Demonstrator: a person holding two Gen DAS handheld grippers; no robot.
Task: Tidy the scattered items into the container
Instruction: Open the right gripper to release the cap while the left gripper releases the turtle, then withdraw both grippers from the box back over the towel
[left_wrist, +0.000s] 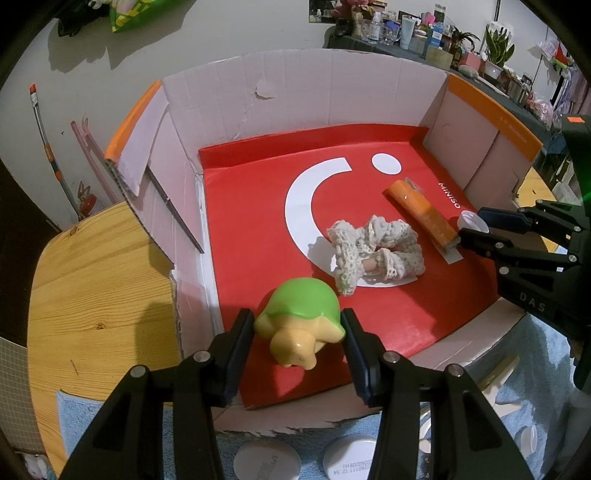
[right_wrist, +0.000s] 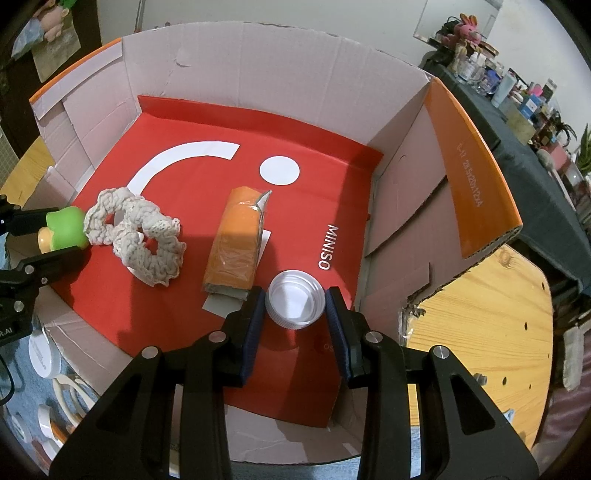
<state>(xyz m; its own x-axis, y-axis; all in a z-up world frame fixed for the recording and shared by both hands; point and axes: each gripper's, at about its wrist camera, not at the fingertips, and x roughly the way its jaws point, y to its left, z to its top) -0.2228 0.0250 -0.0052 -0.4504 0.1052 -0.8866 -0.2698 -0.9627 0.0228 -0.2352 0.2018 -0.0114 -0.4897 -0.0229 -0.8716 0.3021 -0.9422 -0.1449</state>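
Item 1: turtle toy (left_wrist: 301, 325), green shell, yellow body, hard plastic by the look; likely light, stiff, slick on the dome, so best held low across the flanks. Held by L tongs (left_wrist: 298, 338), pads against both sides, above the box (left_wrist: 303, 88) floor at 6 o'clock in L view. Item 2: white screw cap (right_wrist: 295, 303), open side up, ribbed rim; prob. light, rigid, good grip across the ribs. Sits betw. R tongs (right_wrist: 295, 317), pads at or just off the rim; contact hard to confirm, so can't tell if gripped or merely bracketed. Cap at 5 o'clock on the red liner (right_wrist: 221, 122). Already in box: crochet scrunchies (right_wrist: 136, 240), soft, floppy, pinch anywhere; orange wrapped packet (right_wrist: 232, 247), crinkly film, may slip. Outside box, 6–7 o'clock, on blue cloth (left_wrist: 79, 417) over tabletop (left_wrist: 92, 277): white lids (left_wrist: 267, 461), partly cut off by frame and tong arms; count unclear. Turtle underside hidden.
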